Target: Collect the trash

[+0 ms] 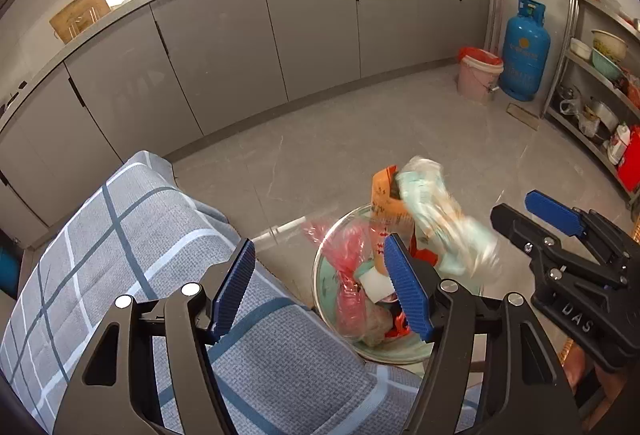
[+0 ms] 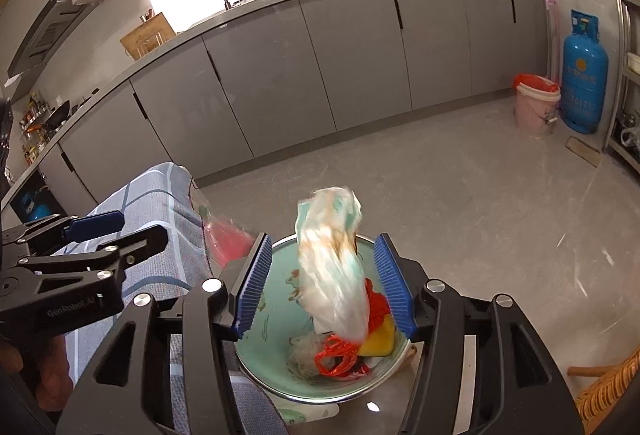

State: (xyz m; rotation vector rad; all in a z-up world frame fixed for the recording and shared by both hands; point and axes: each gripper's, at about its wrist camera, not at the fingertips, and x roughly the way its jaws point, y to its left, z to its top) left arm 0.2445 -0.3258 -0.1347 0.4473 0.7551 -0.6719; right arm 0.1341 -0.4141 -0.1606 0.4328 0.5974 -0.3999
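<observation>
A green bowl [image 2: 276, 319] holds trash: red plastic [image 2: 336, 355], a yellow piece [image 2: 380, 343], crumpled wrap. A blurred white-and-green plastic bag [image 2: 336, 255] is in the air above the bowl, between my right gripper's open fingers and touching neither. My right gripper [image 2: 326, 283] is open and empty right over the bowl. In the left wrist view the bowl [image 1: 326, 287] sits below my open, empty left gripper [image 1: 324, 287], with the bag [image 1: 440, 219] and an orange packet [image 1: 386, 199] above it. The right gripper [image 1: 532, 219] shows at the right.
A table with a grey checked cloth [image 1: 120, 235] lies left of the bowl. Grey cabinets [image 1: 280, 35] run along the back. A pink bucket [image 1: 478, 75], a blue gas cylinder [image 1: 524, 51] and a metal shelf [image 1: 592, 75] stand at the right. A wicker chair [image 2: 608, 391] is at lower right.
</observation>
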